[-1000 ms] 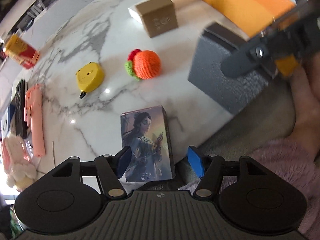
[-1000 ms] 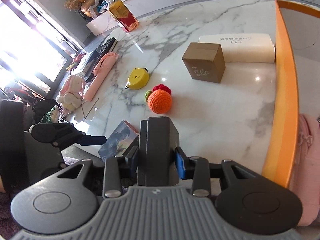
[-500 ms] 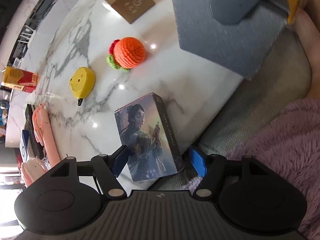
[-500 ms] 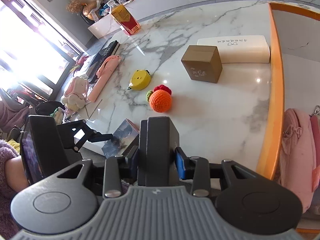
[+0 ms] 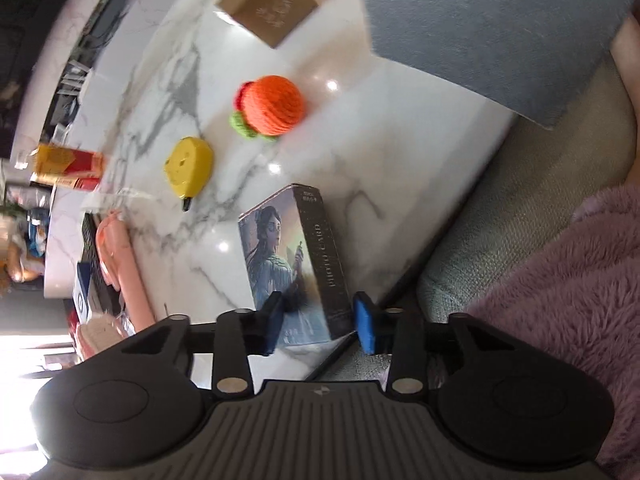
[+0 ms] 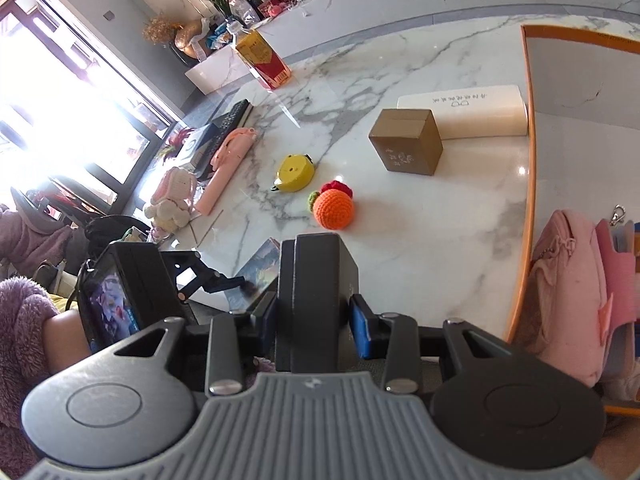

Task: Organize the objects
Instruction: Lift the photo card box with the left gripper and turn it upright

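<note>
A card box (image 5: 288, 256) with a painted figure on its front rests at the marble table's near edge (image 5: 400, 168). My left gripper (image 5: 320, 326) straddles its lower end and its jaws are closing. The left pad overlaps the box's front, and a thin gap shows at the blue right pad (image 5: 366, 328). In the right wrist view the card box (image 6: 256, 268) lies partly hidden behind my left gripper (image 6: 224, 280). My right gripper (image 6: 316, 320) is shut on a dark grey box (image 6: 316, 280), which hangs over the table at the top right of the left wrist view (image 5: 500, 20).
On the table are an orange crocheted ball (image 6: 333, 210), a yellow tape measure (image 6: 295, 168), a brown cardboard cube (image 6: 406, 146) and a long white box (image 6: 464, 114). An orange-rimmed bin (image 6: 528, 160) with a pink bag (image 6: 568, 292) stands at the right. A pink case (image 6: 226, 168), plush rabbit (image 6: 172, 196) and bottle (image 6: 262, 58) sit at the left.
My left gripper has rolled and tilted over the card box, and its jaws have narrowed around it. The right gripper has lifted slightly with the grey box.
</note>
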